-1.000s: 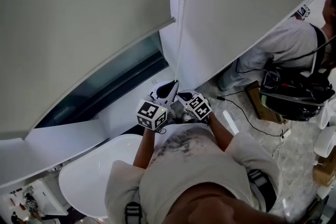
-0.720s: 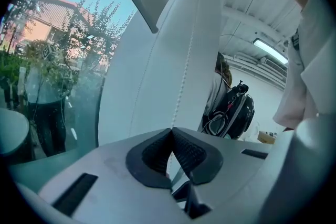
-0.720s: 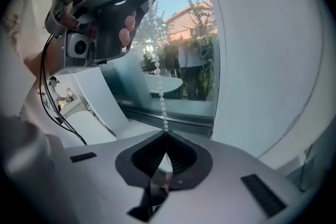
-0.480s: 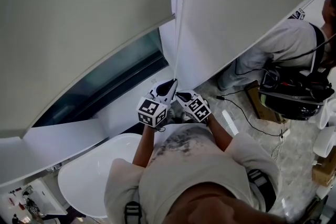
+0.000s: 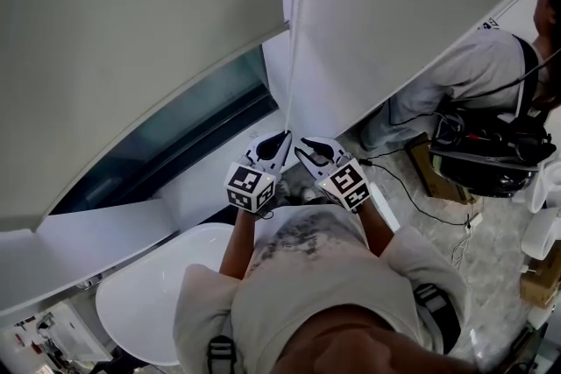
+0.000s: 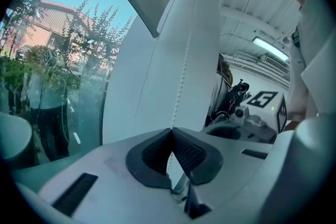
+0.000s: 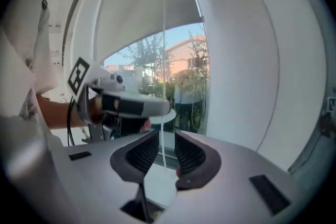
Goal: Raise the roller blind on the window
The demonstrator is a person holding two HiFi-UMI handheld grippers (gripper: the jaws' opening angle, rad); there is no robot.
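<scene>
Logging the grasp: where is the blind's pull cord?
Head view centre: pull cord hangs beside the roller blind's edge, clamped in the left gripper, passing between the right gripper's open jaws.

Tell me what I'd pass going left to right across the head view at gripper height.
Window glass → left gripper → right gripper → black floor cable → black equipment bundle beside the other person.
</scene>
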